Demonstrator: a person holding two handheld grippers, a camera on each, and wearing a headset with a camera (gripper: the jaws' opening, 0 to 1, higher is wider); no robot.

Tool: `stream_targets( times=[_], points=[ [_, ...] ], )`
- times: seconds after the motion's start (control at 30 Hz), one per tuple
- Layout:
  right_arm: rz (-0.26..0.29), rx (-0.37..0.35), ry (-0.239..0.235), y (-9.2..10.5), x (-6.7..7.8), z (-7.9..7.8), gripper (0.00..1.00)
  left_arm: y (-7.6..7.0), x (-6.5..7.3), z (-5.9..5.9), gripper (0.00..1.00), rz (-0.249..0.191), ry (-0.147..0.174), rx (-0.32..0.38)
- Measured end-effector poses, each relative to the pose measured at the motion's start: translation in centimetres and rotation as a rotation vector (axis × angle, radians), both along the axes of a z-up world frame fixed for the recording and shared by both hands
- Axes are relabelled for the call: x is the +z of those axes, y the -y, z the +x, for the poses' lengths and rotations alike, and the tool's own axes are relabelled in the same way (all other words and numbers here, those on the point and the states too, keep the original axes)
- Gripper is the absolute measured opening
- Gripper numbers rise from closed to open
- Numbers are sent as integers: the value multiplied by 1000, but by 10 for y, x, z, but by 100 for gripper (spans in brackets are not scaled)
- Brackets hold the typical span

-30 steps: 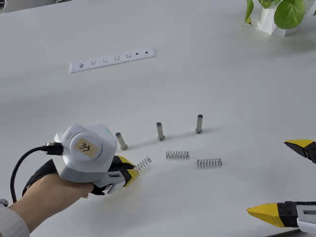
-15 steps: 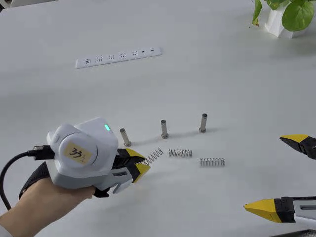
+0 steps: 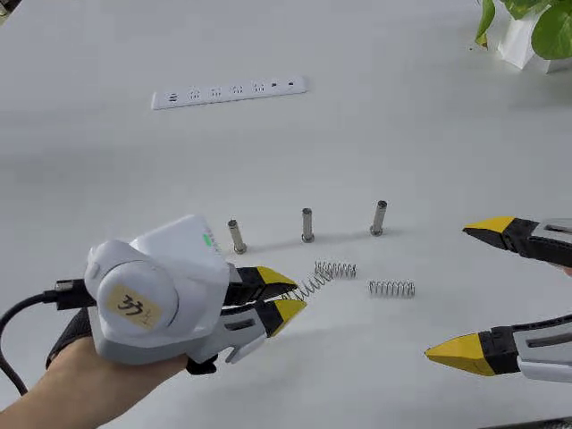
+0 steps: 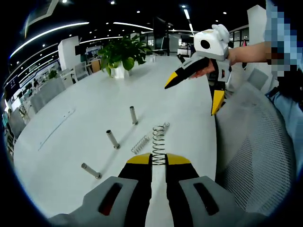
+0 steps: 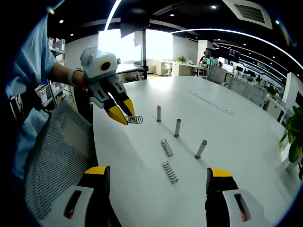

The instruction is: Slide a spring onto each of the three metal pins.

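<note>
Head view: the left hand-held gripper point(image 3: 300, 292) pinches one spring point(image 3: 313, 284) by its end, seemingly clear of the tabletop point(image 3: 134, 179), near three upright pins point(image 3: 307, 225). Left gripper view: the spring's long axis runs straight ahead. Right gripper view: the right hand-held gripper point(image 5: 157, 172) is spread wide; two springs point(image 5: 166, 147) lie flat.

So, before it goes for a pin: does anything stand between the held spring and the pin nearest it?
Nothing visible does. The left hand-held gripper is shut on the spring, and the nearest pin stands free, with open space between them.
</note>
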State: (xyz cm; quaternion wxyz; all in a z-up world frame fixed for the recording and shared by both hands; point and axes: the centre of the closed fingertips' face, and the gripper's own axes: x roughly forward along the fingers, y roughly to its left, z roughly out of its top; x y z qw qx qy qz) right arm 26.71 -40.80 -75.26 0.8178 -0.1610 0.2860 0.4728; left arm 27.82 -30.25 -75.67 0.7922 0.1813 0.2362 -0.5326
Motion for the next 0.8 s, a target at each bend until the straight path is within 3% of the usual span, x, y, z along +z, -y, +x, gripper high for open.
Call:
stream_targets(
  times=[0.2,0.37,0.63,0.8],
  points=[
    [4,145,-40,-25,6,-8,64,8,3,-5,6,-10,17,-41],
    [40,232,-77,-44,12,-12,59,14,5,-8,6,-9,32,-77],
    [66,312,-129,-59,16,-16,40,23,13,-20,6,-18,60,-167],
    [104,330,-168,-64,20,-19,27,24,14,-20,6,-11,69,-180]
  ],
)
